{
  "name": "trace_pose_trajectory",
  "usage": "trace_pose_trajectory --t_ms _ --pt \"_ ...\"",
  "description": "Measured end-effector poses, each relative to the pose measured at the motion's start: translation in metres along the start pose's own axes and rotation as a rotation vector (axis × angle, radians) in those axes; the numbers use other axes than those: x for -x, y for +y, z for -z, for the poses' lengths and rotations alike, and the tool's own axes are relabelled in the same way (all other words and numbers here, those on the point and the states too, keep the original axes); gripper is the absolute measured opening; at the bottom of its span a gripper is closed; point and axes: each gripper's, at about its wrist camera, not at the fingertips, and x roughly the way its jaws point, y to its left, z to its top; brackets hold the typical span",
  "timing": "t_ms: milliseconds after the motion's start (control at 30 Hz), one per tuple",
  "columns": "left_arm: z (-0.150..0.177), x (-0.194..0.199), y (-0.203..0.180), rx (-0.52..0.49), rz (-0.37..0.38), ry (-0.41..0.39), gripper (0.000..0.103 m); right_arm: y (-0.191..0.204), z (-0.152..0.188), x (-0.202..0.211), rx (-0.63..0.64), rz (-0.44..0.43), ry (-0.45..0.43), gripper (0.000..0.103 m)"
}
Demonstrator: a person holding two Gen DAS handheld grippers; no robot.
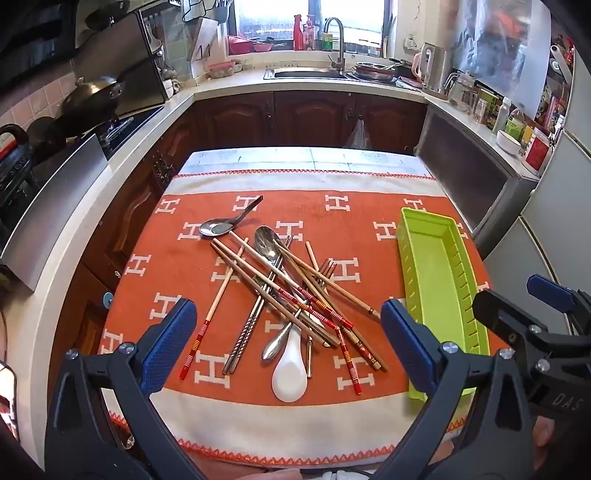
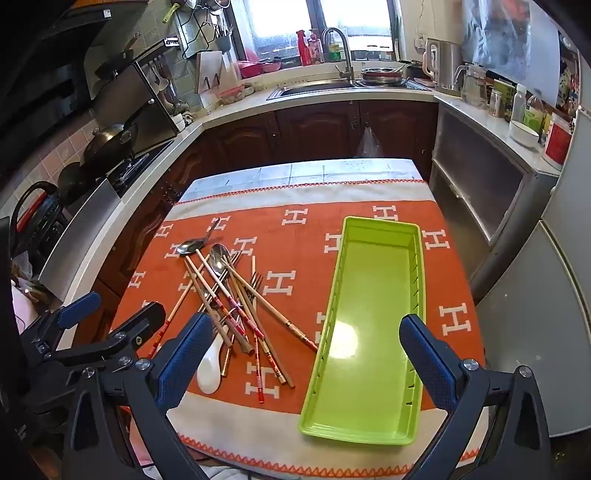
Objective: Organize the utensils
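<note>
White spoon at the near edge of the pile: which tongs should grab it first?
Left, probably. The left tongs are open with the white spoon right between their tips. The right tongs, also open, face the empty green tray, with the spoon off to their left.

I am seeing bright daylight coming in through the far window (image 1: 310,22), which is blowing out to almost white. The light is reflecting as a round glare spot on the floor of the green tray (image 2: 345,338) in the right wrist view. The orange cloth (image 1: 332,221) is looking evenly lit, with only soft shadows. The fisheye lens is bending the counters at the edges, and the corners are going black. The far shelves on the right are looking a little blurred.
</note>
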Motion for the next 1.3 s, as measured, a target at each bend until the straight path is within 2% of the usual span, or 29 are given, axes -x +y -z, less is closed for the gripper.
trace_pose_trajectory --t_ms 233,467,800,1300 --pt "0.001 0.002 0.0 -0.004 -0.007 -0.012 0.099 -0.004 -0.001 0.003 -0.004 -0.017 -0.02 0.103" --pt "0.003 0.01 0.002 -0.001 -0.008 -0.009 0.099 -0.005 -0.008 -0.001 -0.006 0.023 -0.03 0.103" --pt "0.003 0.001 0.002 0.004 -0.019 0.016 0.099 -0.005 -0.006 -0.006 -0.034 0.072 -0.059 0.103" --pt "0.003 -0.006 0.006 0.02 -0.017 0.042 0.099 0.004 0.001 -0.004 -0.029 0.078 -0.058 0.103"
